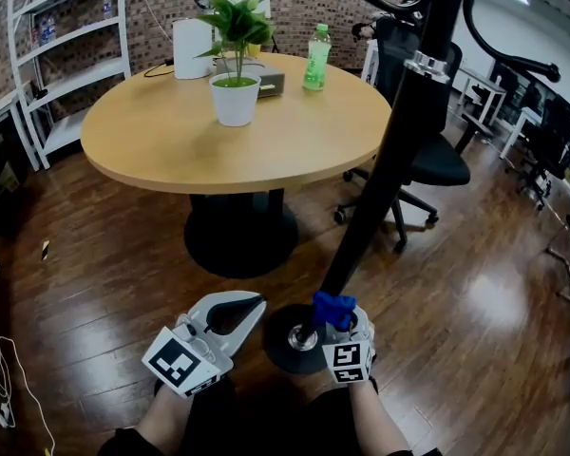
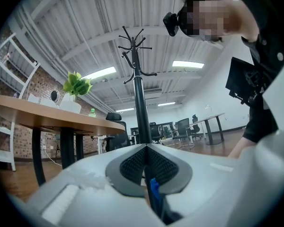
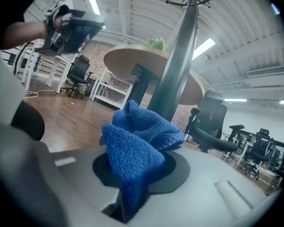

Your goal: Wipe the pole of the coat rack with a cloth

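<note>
The coat rack's black pole (image 1: 389, 150) rises at a slant from its round base (image 1: 287, 342) on the wood floor. My right gripper (image 1: 342, 326) is low beside the pole's foot, shut on a bunched blue cloth (image 1: 333, 309) that lies right next to the pole; whether they touch I cannot tell. In the right gripper view the cloth (image 3: 137, 145) bulges out of the jaws, with the pole (image 3: 177, 74) just behind it. My left gripper (image 1: 257, 304) hovers left of the base, shut on nothing. Its view looks up the pole (image 2: 141, 112) to the hooks (image 2: 135, 44).
A round wooden table (image 1: 161, 141) stands behind the rack with a potted plant (image 1: 235, 84) and a green bottle (image 1: 315, 57) on it. A black office chair (image 1: 432, 164) sits right of the pole. White shelving (image 1: 62, 60) lines the left wall. A white cable (image 1: 2, 378) trails on the floor.
</note>
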A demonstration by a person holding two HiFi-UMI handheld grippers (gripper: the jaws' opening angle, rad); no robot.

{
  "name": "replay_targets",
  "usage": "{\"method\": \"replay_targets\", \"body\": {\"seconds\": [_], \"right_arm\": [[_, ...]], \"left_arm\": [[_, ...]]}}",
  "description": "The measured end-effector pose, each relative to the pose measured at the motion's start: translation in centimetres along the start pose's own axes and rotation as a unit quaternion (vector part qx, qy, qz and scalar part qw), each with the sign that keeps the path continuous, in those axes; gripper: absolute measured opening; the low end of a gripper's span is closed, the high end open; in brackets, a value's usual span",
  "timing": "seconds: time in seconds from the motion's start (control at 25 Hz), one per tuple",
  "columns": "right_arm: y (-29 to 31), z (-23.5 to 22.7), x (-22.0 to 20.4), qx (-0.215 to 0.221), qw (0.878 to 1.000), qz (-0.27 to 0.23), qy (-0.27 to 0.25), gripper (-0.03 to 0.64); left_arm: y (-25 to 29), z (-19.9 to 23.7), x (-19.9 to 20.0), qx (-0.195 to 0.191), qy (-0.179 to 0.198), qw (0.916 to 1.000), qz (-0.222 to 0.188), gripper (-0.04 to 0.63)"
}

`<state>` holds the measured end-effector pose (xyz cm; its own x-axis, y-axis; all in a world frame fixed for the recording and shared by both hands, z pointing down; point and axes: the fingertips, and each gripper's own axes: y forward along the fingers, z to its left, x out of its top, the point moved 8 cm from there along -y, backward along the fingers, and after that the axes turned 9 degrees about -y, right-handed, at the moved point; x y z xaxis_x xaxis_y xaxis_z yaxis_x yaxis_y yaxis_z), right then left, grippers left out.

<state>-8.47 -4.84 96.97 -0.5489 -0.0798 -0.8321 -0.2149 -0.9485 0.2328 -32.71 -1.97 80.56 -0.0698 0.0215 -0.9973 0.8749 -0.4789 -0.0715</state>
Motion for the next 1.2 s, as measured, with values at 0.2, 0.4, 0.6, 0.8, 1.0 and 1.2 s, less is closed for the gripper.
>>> {"method": "replay_targets", "body": {"seconds": [0.2, 0.4, 0.6, 0.8, 1.0, 1.2], "right_arm": [[-2.5, -5.0, 8.0, -0.039, 0.995, -0.096, -0.002, 0.074], [-4.7, -9.7, 15.6, -0.066, 0.987, -0.15, -0.003, 0.074], [-6.6, -14.2, 23.8, -0.117, 0.962, -0.243, -0.045, 0.074], [-8.2, -18.2, 29.6, -0.139, 0.944, -0.29, -0.075, 0.074], [-9.2, -20.9, 33.4, -0.152, 0.933, -0.32, -0.059, 0.075], [-8.8, -19.7, 32.1, -0.162, 0.932, -0.316, -0.071, 0.075]], "left_arm": [[0.3, 0.1, 0.4, 0.002, 0.002, 1.0, -0.007, 0.003], [0.8, 0.1, 1.9, -0.001, 0.005, 0.9994, -0.033, 0.003], [0.4, -0.4, 3.4, -0.008, 0.023, 0.9987, -0.045, 0.003], [-0.2, -0.7, 5.4, -0.011, 0.026, 0.9958, -0.087, 0.003], [-1.0, -0.4, 6.1, -0.001, 0.029, 0.9948, -0.097, 0.003], [-0.9, 0.0, 5.8, 0.0, 0.025, 0.9956, -0.09, 0.003]]}}
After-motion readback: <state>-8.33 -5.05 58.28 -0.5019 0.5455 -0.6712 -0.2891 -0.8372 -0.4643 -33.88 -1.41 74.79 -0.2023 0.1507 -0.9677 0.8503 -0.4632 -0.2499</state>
